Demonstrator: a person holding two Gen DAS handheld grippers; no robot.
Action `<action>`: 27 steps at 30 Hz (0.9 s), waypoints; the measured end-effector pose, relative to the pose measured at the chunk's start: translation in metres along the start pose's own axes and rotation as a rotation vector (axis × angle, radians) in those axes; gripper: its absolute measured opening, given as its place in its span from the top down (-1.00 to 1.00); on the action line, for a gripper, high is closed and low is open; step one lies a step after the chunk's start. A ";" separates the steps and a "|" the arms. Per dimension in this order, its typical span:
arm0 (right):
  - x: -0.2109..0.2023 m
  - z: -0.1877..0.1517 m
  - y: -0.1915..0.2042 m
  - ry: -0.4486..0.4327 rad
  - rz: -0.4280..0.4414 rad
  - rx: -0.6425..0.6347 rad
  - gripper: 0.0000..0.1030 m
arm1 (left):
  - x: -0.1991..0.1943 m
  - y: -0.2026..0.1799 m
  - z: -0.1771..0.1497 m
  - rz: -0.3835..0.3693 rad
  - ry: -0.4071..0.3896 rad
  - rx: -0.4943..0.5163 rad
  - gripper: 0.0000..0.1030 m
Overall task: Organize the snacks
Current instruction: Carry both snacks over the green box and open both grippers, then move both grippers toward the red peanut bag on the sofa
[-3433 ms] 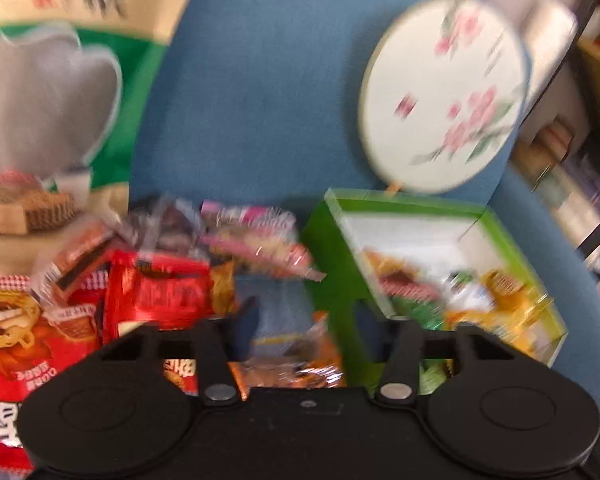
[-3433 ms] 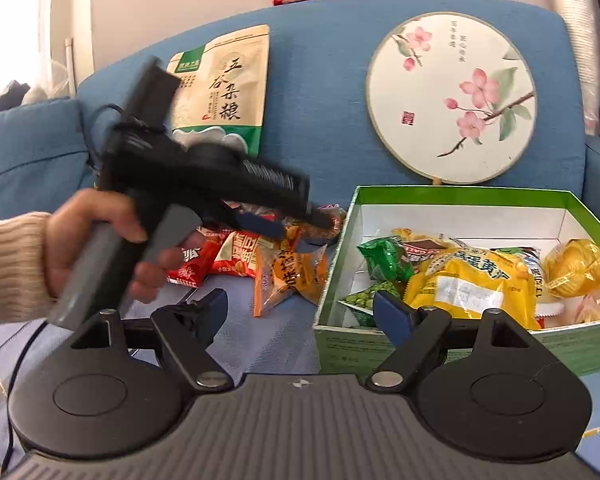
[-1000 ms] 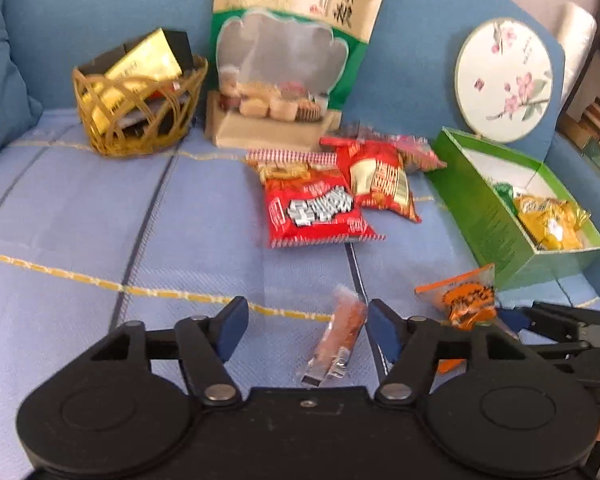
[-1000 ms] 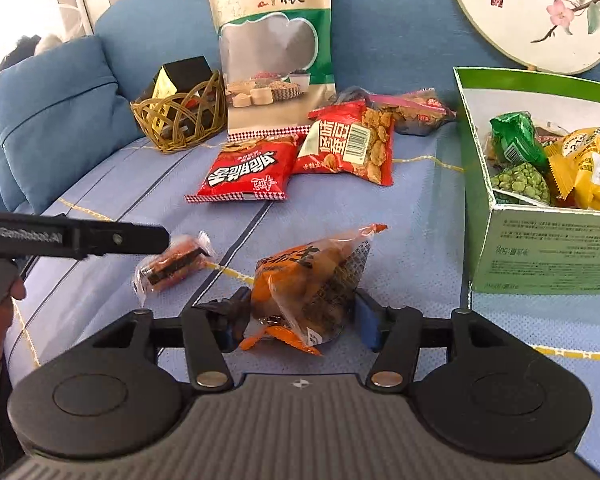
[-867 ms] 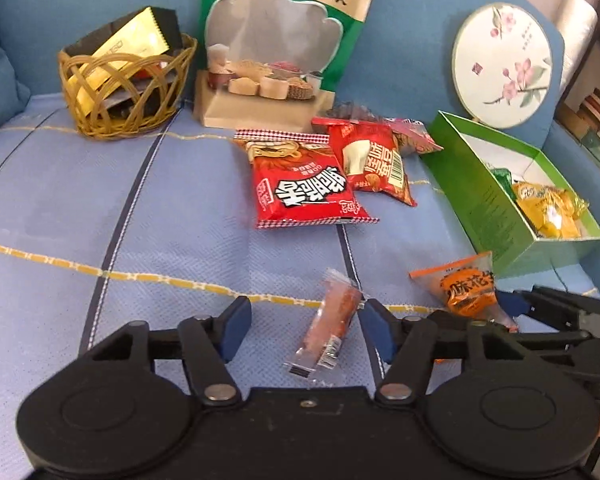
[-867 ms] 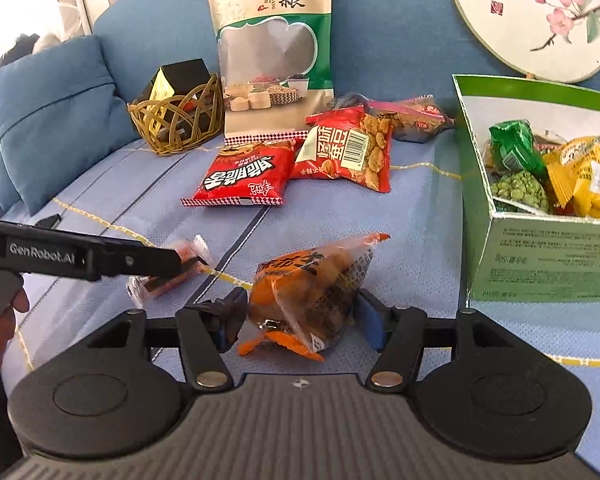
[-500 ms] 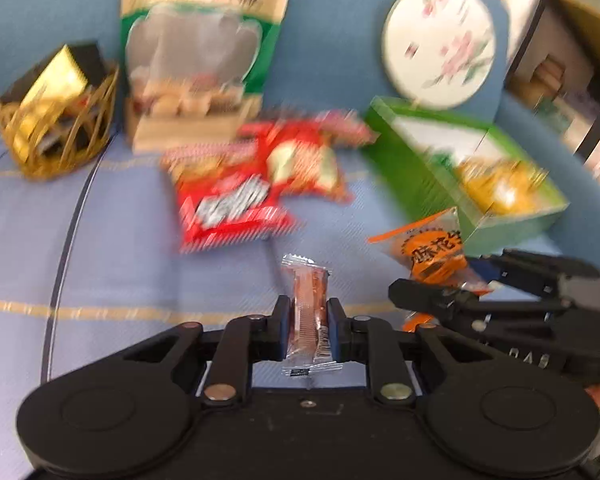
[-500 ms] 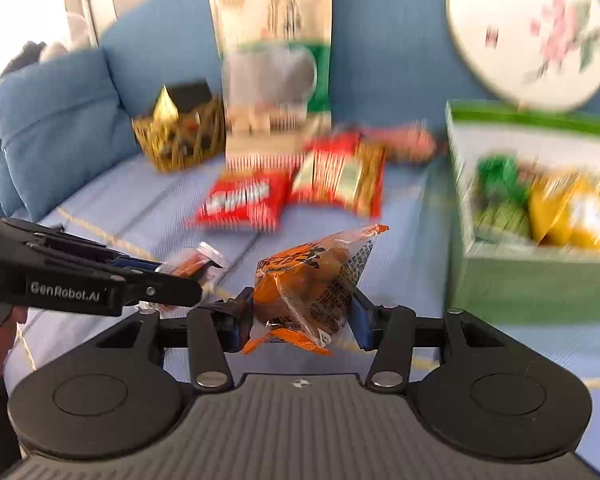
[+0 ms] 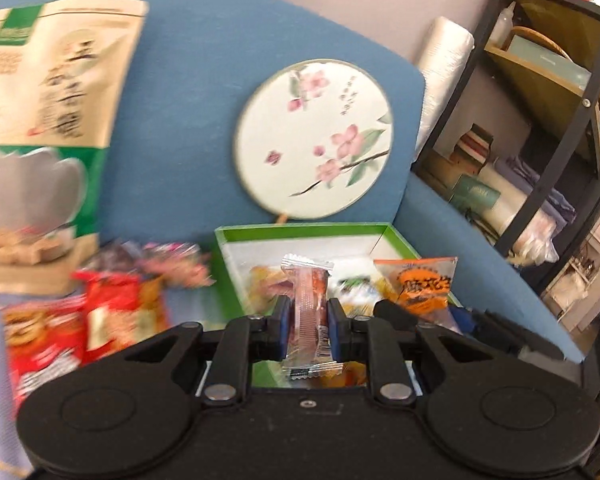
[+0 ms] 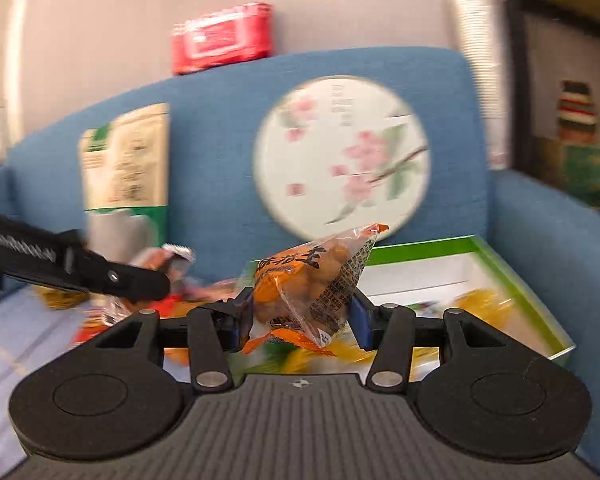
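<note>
Slim clear-wrapped reddish snack stick, clamped mid-length by left gripper, frame centre.
Right gripper squeezes puffy orange crinkly packet; both look light, slippery.

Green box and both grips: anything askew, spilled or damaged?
Nothing stands out. The left gripper is shut on the narrow sausage stick, upright between the pads. The right gripper is shut on the orange peanut bag, wrapper intact. The green box sits open on the sofa; no spill shows, though blur hides detail.
</note>
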State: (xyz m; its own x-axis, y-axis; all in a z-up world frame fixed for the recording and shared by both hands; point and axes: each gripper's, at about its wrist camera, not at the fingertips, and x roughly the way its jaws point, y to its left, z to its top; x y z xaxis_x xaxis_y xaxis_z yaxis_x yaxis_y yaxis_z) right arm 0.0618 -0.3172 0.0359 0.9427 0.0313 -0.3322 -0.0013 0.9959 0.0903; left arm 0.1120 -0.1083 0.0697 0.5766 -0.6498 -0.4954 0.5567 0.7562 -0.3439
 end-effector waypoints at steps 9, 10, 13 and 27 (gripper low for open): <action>0.038 -0.006 -0.038 0.037 -0.025 -0.012 -0.70 | 0.073 -0.009 0.009 0.004 0.021 -0.035 -0.01; 0.041 -0.010 -0.038 0.052 -0.040 -0.027 -0.84 | 0.082 -0.009 0.008 -0.004 0.016 -0.020 -0.22; 0.050 -0.017 -0.033 0.100 -0.141 -0.124 -1.00 | 0.088 -0.002 0.002 0.040 0.001 -0.012 -1.00; 0.007 -0.020 0.028 0.011 0.132 -0.095 -1.00 | -0.013 0.085 -0.047 0.180 -0.030 -0.150 -1.00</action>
State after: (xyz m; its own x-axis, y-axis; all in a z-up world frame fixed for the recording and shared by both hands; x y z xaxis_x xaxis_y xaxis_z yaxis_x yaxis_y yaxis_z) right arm 0.0612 -0.2876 0.0174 0.9286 0.1631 -0.3332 -0.1573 0.9865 0.0446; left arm 0.1240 -0.0319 0.0096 0.6770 -0.5039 -0.5365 0.3493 0.8616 -0.3684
